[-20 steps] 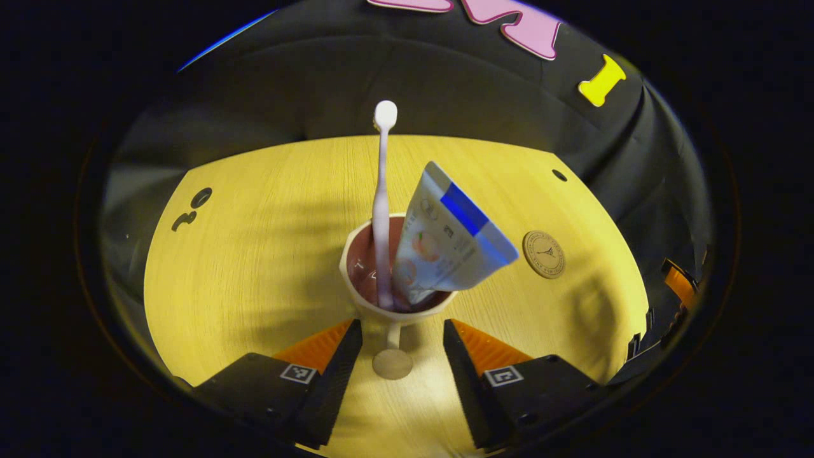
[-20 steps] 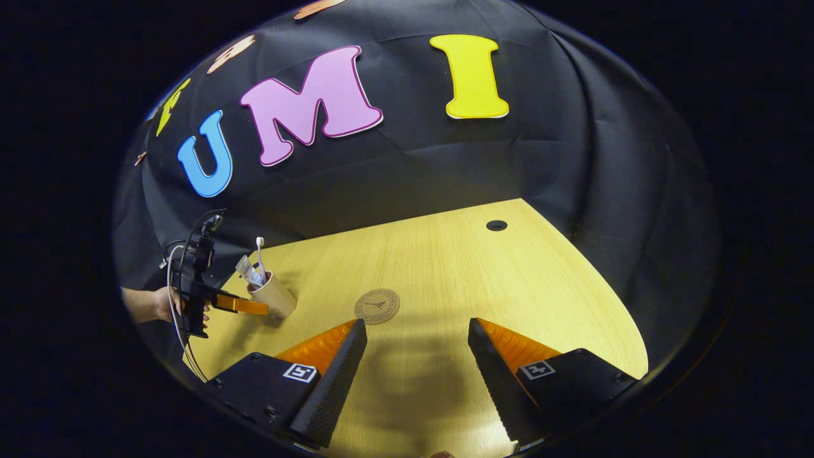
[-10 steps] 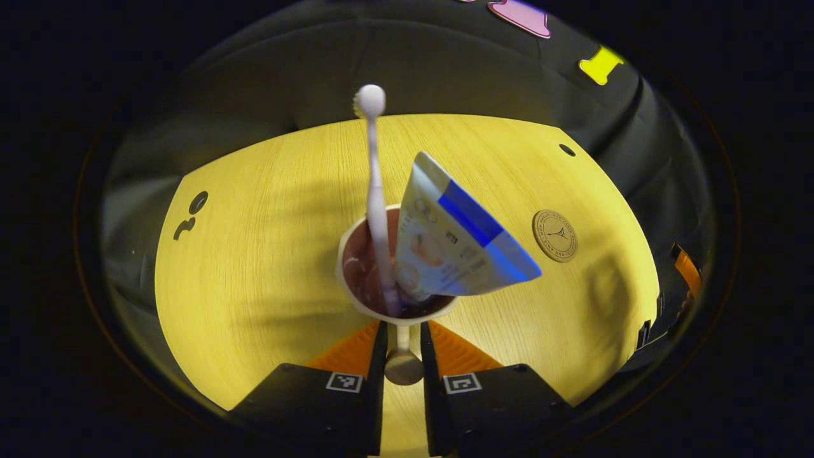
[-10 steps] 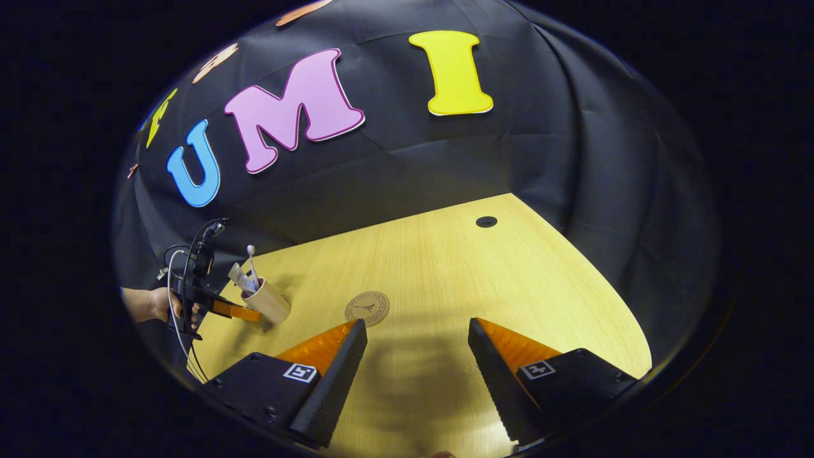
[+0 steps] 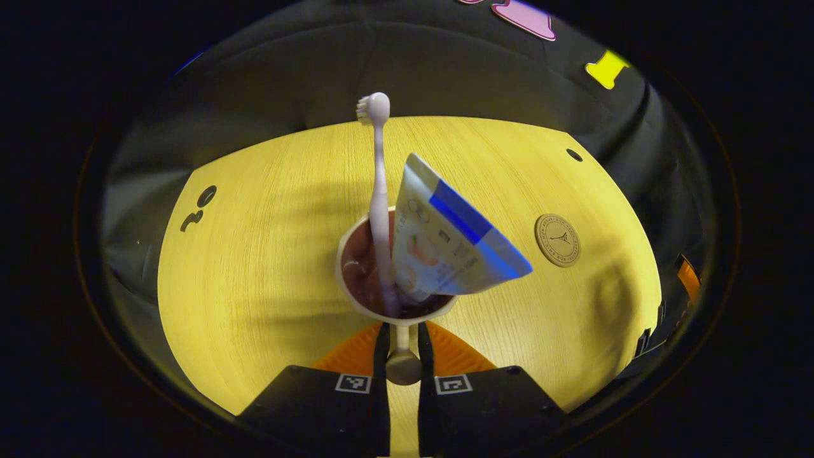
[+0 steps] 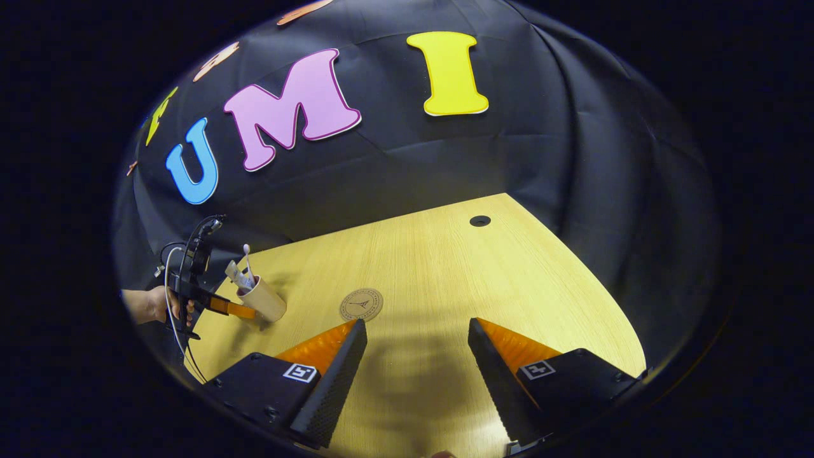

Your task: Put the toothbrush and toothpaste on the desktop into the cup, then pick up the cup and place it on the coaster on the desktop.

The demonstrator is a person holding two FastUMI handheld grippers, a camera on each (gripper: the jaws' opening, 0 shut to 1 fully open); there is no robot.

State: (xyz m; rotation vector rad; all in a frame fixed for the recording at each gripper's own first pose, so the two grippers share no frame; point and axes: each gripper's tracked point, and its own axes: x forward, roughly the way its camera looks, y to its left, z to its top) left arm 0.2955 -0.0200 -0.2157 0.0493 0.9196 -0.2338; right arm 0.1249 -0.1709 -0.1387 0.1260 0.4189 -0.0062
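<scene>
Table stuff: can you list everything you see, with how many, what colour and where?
cup: one, cream outside and dark reddish inside, near the desk's left end, its handle pinched in the left claw.
toothbrush: one, pale pink-white, standing in the cup with the bristle end up.
toothpaste: one tube, white with a blue band, leaning out of the cup.
coaster: one, round and tan, flat on the desk, apart from the cup.
desk: one, light wood.
left claw: one, shut on the cup's handle.
right claw: one, open, over bare desk.
hand: one, holding the left claw.
</scene>
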